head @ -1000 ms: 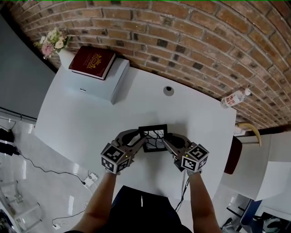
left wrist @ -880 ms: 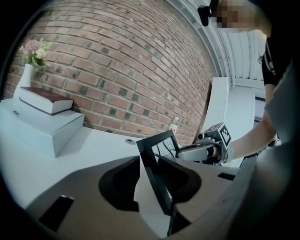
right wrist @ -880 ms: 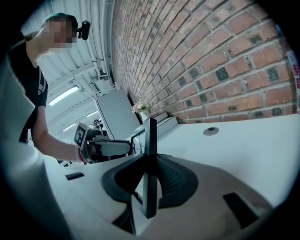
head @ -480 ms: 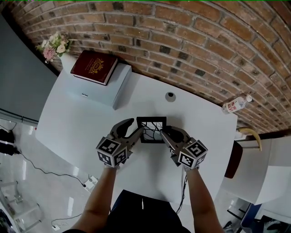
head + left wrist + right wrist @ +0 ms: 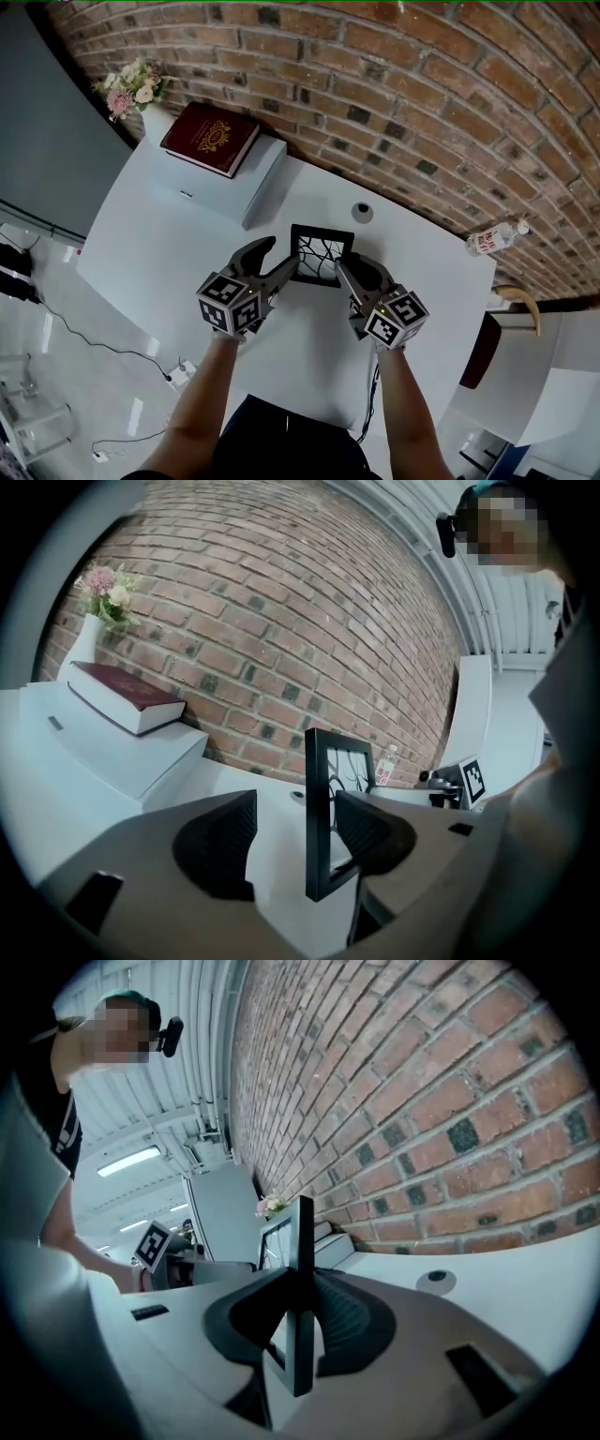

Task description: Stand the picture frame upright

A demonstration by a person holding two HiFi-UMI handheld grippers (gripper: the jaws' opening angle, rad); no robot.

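Note:
The black picture frame (image 5: pixel 322 255) stands upright on the white table (image 5: pixel 169 253), its glass showing a branch pattern. My right gripper (image 5: pixel 349 269) is shut on the frame's right edge; in the right gripper view both pads press the frame (image 5: pixel 301 1269) edge-on at the right gripper (image 5: pixel 298 1321). My left gripper (image 5: pixel 280 259) sits at the frame's left edge with its jaws opening. In the left gripper view the frame (image 5: pixel 323 827) stands between the left gripper's (image 5: pixel 292 836) fingers: a wide gap shows at the left finger (image 5: pixel 220 841), and the right finger (image 5: pixel 372 832) sits close behind it.
A white box (image 5: pixel 220 183) carrying a dark red book (image 5: pixel 210 138) stands at the back left, with a vase of flowers (image 5: pixel 141 92) beside it. A small round grey disc (image 5: pixel 362 213) lies behind the frame. A water bottle (image 5: pixel 491 240) lies by the brick wall at the right.
The frame has come up from a tilted pose to upright. My left gripper's jaws have spread off its left edge. My right gripper has kept its hold.

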